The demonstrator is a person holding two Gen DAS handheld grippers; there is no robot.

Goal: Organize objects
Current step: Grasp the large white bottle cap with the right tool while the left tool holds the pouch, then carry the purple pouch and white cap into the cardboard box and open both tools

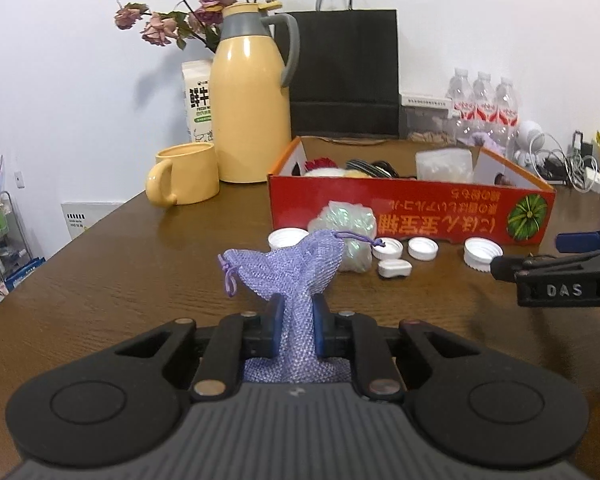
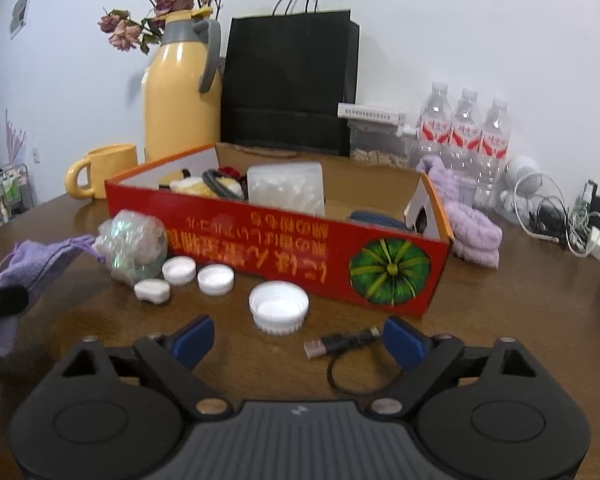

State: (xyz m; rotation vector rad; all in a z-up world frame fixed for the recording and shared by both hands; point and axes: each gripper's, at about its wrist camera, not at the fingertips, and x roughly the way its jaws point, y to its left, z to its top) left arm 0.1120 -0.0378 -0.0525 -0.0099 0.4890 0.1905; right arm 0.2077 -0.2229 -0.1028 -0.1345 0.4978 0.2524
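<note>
While the left claw (image 1: 296, 320) is clamped on the purple mesh pouch (image 1: 290, 264) above the worktop (image 1: 120, 280), at 6 o'clock from the red box (image 1: 410, 210), and the right claw (image 2: 298, 344) stands apart, the soft mesh may slip free.

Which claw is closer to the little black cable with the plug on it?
The right claw. The short black USB cable lies on the brown wooden table between its open blue fingers. The left claw is off to the side, pinching a purple mesh pouch.
</note>
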